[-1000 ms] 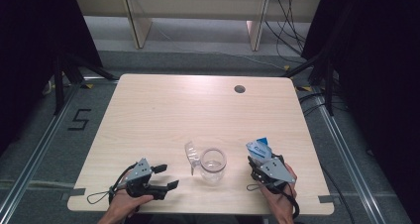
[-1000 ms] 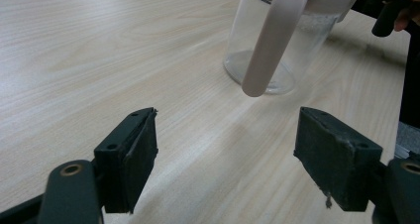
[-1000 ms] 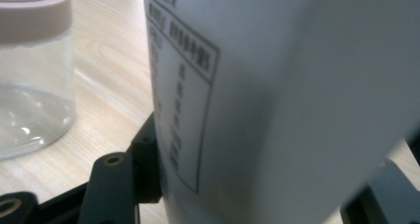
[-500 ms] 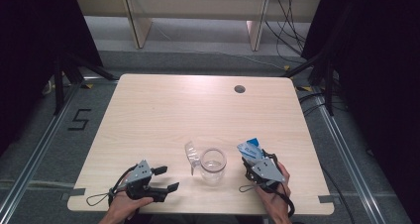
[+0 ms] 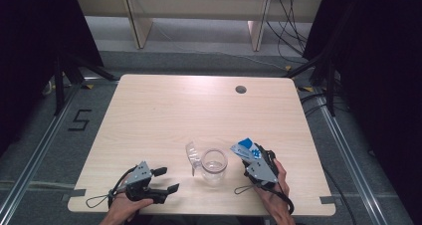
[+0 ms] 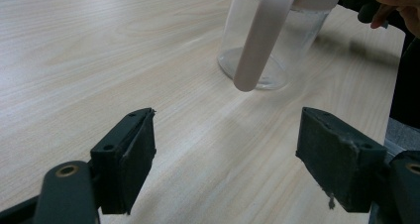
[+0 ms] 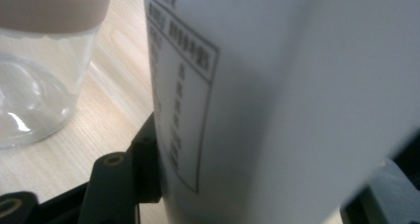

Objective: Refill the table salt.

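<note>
- Wooden table (image 5: 164,115): bare light top, cable hole (image 5: 241,89) near the far right corner. All the action is at the near edge.
- Clear jar (image 5: 214,166): glass or clear plastic, can't tell which. Stands upright near the front edge, between the two grippers. Pinkish rim band (image 7: 49,8) and a pinkish strap handle (image 6: 260,38) hanging down its side; a clear flip lid (image 5: 192,154) stands open at its left. Looks empty, so probably light and easy to tip; smooth wall will be slippery. Best grip is likely the rim band or the handle, not the bare wall.
- Carton (image 5: 245,148): white with blue print, label table (image 7: 178,105) visible up close. Held off the table, just right of the jar mouth and tilted towards it. Thin card walls are likely soft, so squeeze mid-body only lightly or it buckles and spills.
- Right gripper (image 5: 251,158): clamped across the carton body, pads on both sides.
- Left gripper (image 5: 166,179): jaws spread wide, nothing between them, low over the table left of the jar, pointed at the handle.
</note>
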Demonstrator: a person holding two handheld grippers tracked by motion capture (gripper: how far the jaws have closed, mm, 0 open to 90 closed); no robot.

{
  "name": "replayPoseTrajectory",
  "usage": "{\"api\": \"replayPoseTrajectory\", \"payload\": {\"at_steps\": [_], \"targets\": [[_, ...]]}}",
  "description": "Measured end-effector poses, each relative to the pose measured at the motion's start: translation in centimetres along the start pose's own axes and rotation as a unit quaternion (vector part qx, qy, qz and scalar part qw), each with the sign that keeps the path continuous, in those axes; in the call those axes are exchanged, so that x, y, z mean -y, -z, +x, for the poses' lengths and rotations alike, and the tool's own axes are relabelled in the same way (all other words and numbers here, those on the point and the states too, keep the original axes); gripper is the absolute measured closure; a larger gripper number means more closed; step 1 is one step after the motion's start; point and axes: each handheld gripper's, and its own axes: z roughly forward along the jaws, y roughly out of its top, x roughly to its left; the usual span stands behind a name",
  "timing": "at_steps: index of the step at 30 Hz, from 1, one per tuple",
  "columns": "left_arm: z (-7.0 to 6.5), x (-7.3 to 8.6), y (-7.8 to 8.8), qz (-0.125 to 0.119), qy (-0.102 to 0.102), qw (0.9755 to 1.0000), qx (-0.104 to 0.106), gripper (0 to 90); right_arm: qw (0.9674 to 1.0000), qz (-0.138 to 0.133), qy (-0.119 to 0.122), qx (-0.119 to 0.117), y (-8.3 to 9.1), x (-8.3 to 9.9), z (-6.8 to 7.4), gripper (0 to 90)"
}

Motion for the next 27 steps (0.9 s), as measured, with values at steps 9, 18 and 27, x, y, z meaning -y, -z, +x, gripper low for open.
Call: {"api": "replayPoseTrajectory", "payload": {"at_steps": [9,18,27], "targets": [[0.05,-0.01,0.13,-0.001,0.004,1.0000,0.000,22.4,0.9989,0.006,0.046,0.005,-0.07,-0.69,0.47,41.0],[0.01,-0.02,0.10,-0.001,0.003,1.0000,0.000,22.4,0.9973,0.012,0.072,0.007,-0.27,-0.80,0.85,41.1],[0.11,-0.04,0.12,-0.001,-0.002,1.0000,0.002,22.4,0.9934,0.018,0.112,0.019,-0.21,-1.06,0.90,41.2]]}}
